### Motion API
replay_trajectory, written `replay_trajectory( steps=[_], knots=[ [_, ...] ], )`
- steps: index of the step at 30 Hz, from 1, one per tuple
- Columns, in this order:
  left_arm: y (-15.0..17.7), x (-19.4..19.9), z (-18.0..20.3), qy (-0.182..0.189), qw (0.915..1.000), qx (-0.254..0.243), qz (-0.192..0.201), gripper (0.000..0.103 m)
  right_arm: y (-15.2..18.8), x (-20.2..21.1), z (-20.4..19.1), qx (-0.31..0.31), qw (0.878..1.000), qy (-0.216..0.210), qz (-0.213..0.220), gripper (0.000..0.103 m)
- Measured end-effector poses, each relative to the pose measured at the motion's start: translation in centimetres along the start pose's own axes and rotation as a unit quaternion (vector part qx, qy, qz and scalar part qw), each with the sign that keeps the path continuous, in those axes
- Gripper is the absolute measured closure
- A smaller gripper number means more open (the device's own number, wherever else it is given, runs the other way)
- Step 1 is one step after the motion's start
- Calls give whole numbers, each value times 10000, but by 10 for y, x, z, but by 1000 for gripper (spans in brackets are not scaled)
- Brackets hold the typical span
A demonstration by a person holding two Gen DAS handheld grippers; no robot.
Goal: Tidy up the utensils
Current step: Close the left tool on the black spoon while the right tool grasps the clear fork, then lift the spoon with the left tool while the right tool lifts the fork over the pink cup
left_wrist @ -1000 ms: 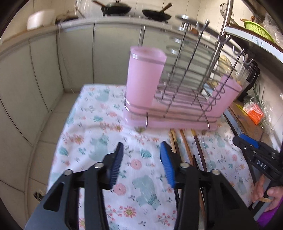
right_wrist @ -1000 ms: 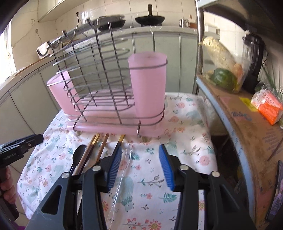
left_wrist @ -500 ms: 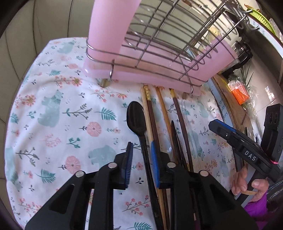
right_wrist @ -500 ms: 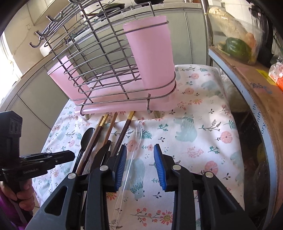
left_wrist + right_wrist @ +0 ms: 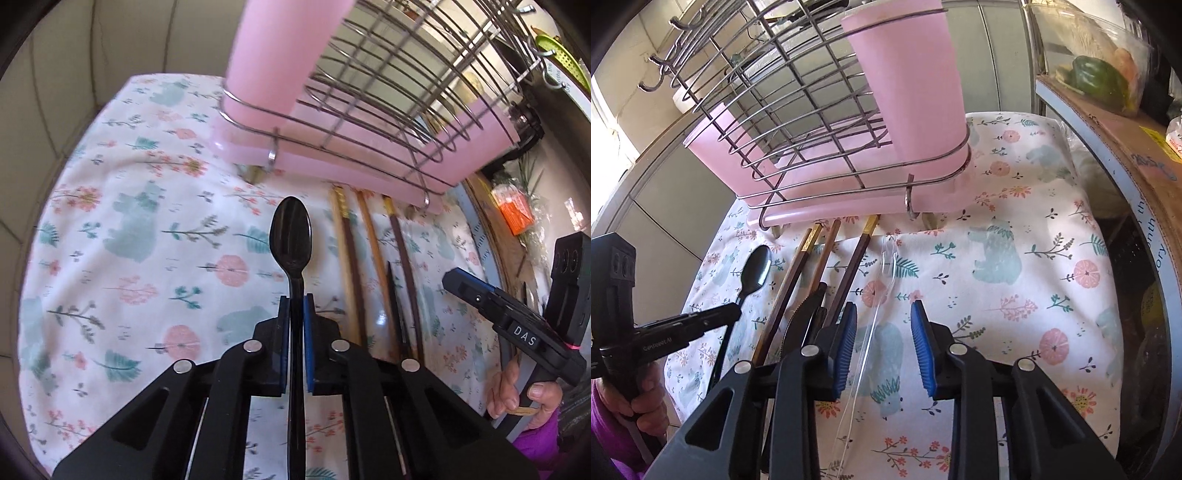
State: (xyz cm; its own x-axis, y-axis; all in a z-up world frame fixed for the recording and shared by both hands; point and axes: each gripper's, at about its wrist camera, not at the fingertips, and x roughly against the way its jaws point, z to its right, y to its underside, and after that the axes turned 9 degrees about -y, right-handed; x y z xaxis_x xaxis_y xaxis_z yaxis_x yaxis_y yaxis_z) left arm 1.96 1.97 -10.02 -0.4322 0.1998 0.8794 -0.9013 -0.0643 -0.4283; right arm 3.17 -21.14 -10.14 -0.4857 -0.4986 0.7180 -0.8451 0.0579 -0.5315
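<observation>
Since a second ago both grippers have tipped down toward the floral cloth (image 5: 1015, 258), and the left gripper (image 5: 295, 306) has just been closing until its blue pads clamp the handle of the black spoon (image 5: 291, 236), whose bowl points to twelve o'clock at the pink rack (image 5: 332, 147). The right gripper (image 5: 882, 325) has narrowed too. Its jaws stand apart over the clear fork (image 5: 875, 317), which lies between them unpinched, with chopsticks (image 5: 798, 269) at its ten o'clock.

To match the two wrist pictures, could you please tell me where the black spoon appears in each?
Left wrist: black spoon at centre, its handle between the left gripper pads.
Right wrist: spoon at left.
Shared landmark: the pink utensil rack beyond it.
</observation>
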Motion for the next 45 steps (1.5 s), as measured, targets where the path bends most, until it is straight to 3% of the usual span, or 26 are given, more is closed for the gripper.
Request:
replay_trajectory(
  steps=[7, 9, 15, 18, 26, 33, 45],
  knots=[
    [-1, -5, -8, -240, 9994, -106, -232, 97, -9, -28, -6, 31, 9992, -9, -397, 75],
    [-5, -7, -6, -291, 9989, -204, -293, 97, -10, -37, -6, -8, 9982, 46, -599, 88],
    [-14, -18, -4, -299, 9966, -375, -667, 94, -13, -43, -8, 32, 9975, 150, -687, 94],
    [-15, -19, -3, -278, 9967, -392, -658, 94, -15, -47, -9, 11, 9973, 150, -714, 95],
    [-9, -6, 1, -134, 9985, -435, -306, 96, -12, -37, -11, -42, 9985, 54, -548, 98],
    [-8, 25, -7, -12, 9994, -352, 59, 96, -2, -3, -16, 91, 9999, -98, -75, 98],
    [-12, 95, -4, 372, 9900, -283, 1328, 96, -15, 63, -42, 563, 9925, -245, 1054, 98]
  ],
)
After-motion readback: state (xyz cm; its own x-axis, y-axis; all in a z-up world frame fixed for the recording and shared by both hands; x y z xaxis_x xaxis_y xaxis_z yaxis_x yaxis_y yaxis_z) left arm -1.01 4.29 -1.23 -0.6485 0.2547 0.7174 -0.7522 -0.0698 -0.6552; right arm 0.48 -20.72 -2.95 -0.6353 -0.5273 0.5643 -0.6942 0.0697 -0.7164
